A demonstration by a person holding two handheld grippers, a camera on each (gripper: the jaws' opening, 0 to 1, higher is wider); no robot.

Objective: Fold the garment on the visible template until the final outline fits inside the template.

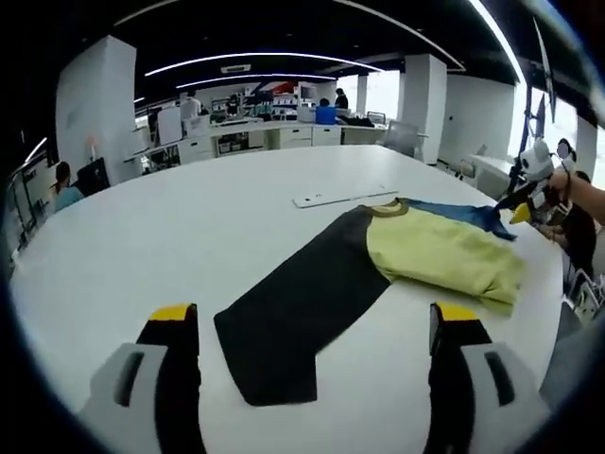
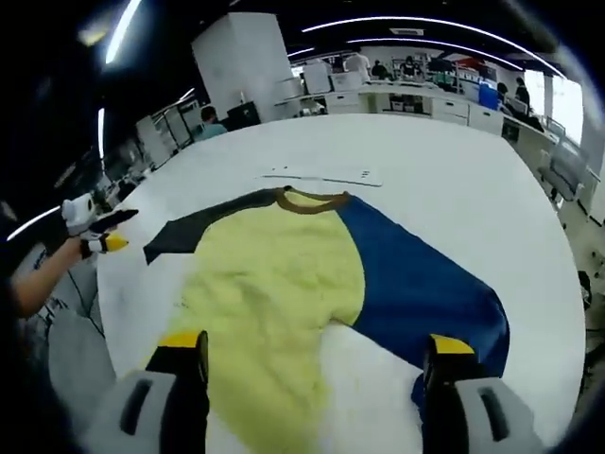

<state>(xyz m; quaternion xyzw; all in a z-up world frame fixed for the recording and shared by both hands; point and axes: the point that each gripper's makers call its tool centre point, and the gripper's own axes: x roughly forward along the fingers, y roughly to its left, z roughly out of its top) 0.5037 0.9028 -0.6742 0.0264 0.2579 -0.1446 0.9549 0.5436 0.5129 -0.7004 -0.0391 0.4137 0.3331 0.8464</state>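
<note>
A long-sleeved shirt lies flat on the white table (image 1: 189, 227). Its body is yellow (image 1: 435, 251), one sleeve is black (image 1: 293, 312) and the other blue (image 1: 463, 213). My left gripper (image 1: 314, 317) stands open just above the black sleeve's cuff end, with nothing between its jaws. In the right gripper view the yellow body (image 2: 274, 274) spreads ahead, with the blue sleeve (image 2: 416, 284) to the right and the black sleeve (image 2: 198, 227) to the left. My right gripper (image 2: 317, 342) is open over the hem. A thin white template strip (image 1: 345, 197) (image 2: 321, 176) lies beyond the collar.
A person's hand (image 2: 38, 270) holds the left gripper at the table's edge. Another arm (image 1: 581, 194) reaches in from the right. Desks, cabinets and seated people (image 1: 326, 112) stand far behind the table. Chairs (image 2: 567, 170) line its right side.
</note>
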